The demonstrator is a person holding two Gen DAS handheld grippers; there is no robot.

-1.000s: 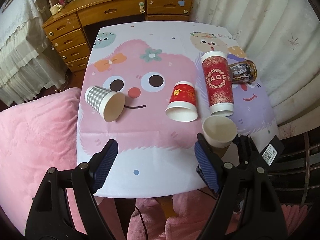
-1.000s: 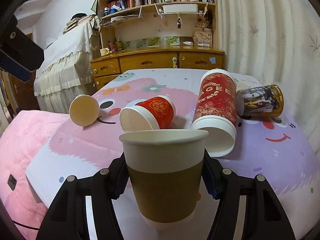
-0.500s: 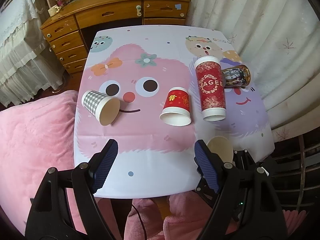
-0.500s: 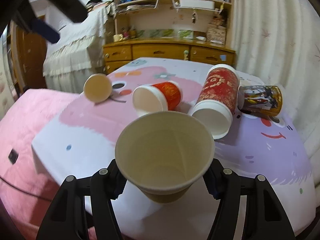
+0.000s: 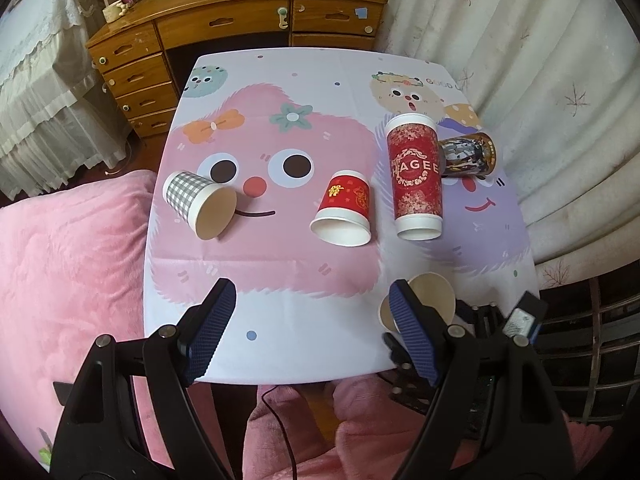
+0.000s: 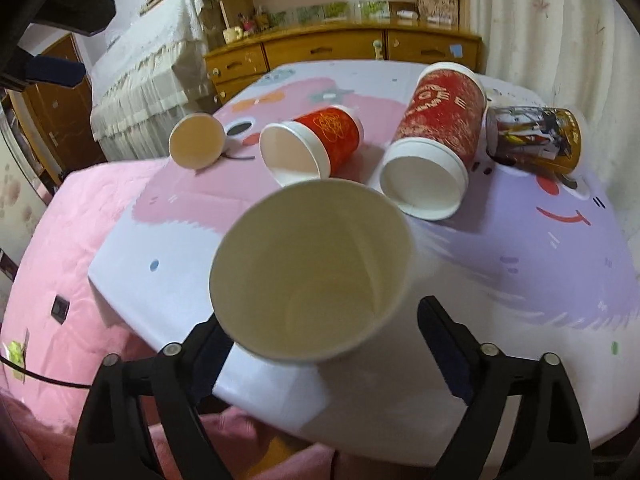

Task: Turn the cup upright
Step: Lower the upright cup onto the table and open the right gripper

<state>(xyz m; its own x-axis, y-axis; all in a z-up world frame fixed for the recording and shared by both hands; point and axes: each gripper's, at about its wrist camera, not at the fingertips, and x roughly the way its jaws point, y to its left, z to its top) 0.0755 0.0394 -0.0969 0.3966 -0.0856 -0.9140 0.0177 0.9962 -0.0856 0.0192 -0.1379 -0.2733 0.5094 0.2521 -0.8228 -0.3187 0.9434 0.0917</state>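
Observation:
A brown paper cup (image 6: 310, 280) stands mouth-up at the table's near right edge, between my right gripper's (image 6: 328, 332) jaws. The jaws stand open, with a gap at the right finger (image 6: 444, 336). In the left wrist view the cup (image 5: 434, 294) shows partly behind my right finger pad. My left gripper (image 5: 314, 330) is open and empty, above the table's near edge. Several cups lie on their sides: a checked one (image 5: 198, 204), a small red one (image 5: 346, 212), a tall red one (image 5: 416, 178) and a dark printed one (image 5: 468, 154).
The table (image 5: 280, 312) has a pink and purple cartoon cloth. A pink blanket (image 5: 68, 264) lies to the left and below. A wooden dresser (image 5: 240, 28) stands behind the table. White curtains (image 5: 540, 80) hang on the right.
My right gripper has opened and drawn back and up from the brown cup, which stands on the table. My left gripper has also risen and pulled back.

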